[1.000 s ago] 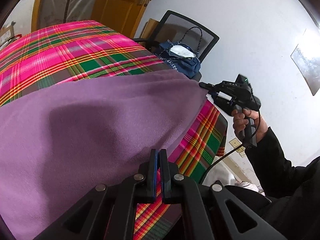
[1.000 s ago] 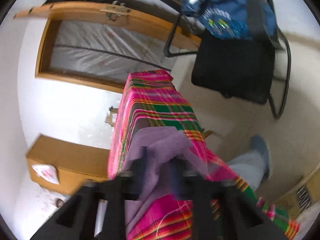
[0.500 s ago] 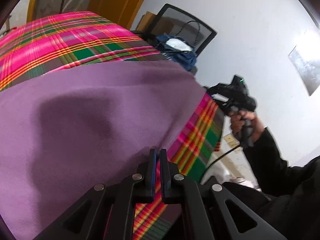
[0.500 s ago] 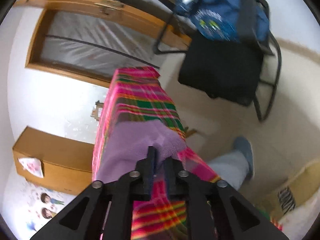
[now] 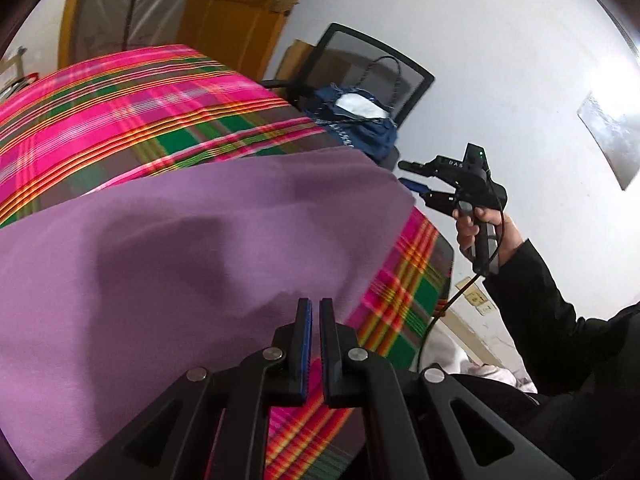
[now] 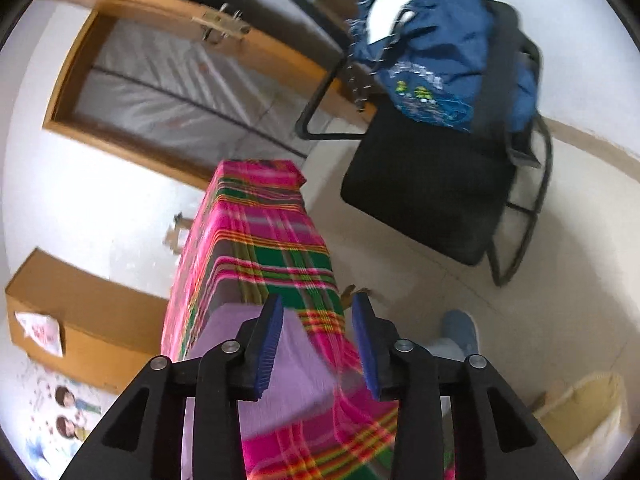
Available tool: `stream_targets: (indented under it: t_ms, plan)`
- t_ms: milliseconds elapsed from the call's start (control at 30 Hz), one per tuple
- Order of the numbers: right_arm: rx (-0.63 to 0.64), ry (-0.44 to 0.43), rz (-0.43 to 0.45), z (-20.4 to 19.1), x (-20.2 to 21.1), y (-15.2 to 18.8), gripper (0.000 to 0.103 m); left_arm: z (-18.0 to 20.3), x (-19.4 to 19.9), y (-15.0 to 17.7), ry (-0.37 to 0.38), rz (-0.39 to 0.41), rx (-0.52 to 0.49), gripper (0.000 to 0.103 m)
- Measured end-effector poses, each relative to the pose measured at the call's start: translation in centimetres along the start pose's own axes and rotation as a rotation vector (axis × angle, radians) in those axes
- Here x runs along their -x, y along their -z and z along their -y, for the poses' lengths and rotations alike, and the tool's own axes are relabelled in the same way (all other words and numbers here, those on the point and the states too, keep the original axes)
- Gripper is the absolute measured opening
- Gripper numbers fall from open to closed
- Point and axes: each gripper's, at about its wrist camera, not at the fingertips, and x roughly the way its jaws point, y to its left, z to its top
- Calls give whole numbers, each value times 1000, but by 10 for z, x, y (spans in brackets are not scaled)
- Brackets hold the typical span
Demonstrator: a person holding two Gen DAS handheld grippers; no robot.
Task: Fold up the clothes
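A purple cloth lies spread over a table covered in pink and green plaid. My left gripper is at the cloth's near edge, its jaws shut with the edge pinched at the tips. In the left wrist view my right gripper hangs just past the cloth's far right corner, held by a hand. Its jaws are opening. In the right wrist view the right gripper has nothing pressed between its blue pads. The cloth's corner lies on the plaid below them.
A black chair with a blue bag on it stands beyond the table's end. A wooden door is behind it. A cardboard box sits by the wall, left of the table. The person's shoe is on the floor.
The right gripper let go of the cloth's corner, opened its jaws and drew back from it. The corner now lies flat on the table. The left gripper has stayed shut and hardly moved.
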Motion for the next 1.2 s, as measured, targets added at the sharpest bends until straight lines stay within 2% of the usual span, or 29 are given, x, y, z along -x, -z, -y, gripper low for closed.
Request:
stream_targets:
  t_ms: [100,200,367,400,500,633,800,967,1033,1133,1200]
  plan:
    - [-23,-90,-102,11,-28,-17,45,-5,1,-1,-10,5,18,2]
    - [-32,-171,-227,20,-55,-20,48,-9,-1,-2,-20,3,33,2]
    - [29,-294,-366,8,-75,-6,47,-11,-6,-6,-28,-9,46,2]
    - [52,-301,-367,3,-75,-5,40,-11,-7,-7,-28,-12,45,2]
    - [119,-284,-337,-7,-71,-4,8,-10,-11,-9,-29,-17,44,2]
    - [205,-246,-257,-23,-58,-8,5,-11,-13,-11,-38,-14,48,2]
    - [273,-254,-132,-37,-36,-17,4,-15,-10,-13,-50,4,62,2]
    - [228,-229,-115,-17,-37,-17,4,-20,-10,-12,-65,2,77,2]
    - [205,-260,-90,-16,-28,-15,5,-21,-9,-11,-69,2,80,2]
    - [249,-376,-9,-35,-1,-14,5,-23,-9,-10,-62,4,83,2]
    - [287,-368,8,-44,8,-15,7,-24,-13,-11,-60,-2,85,2]
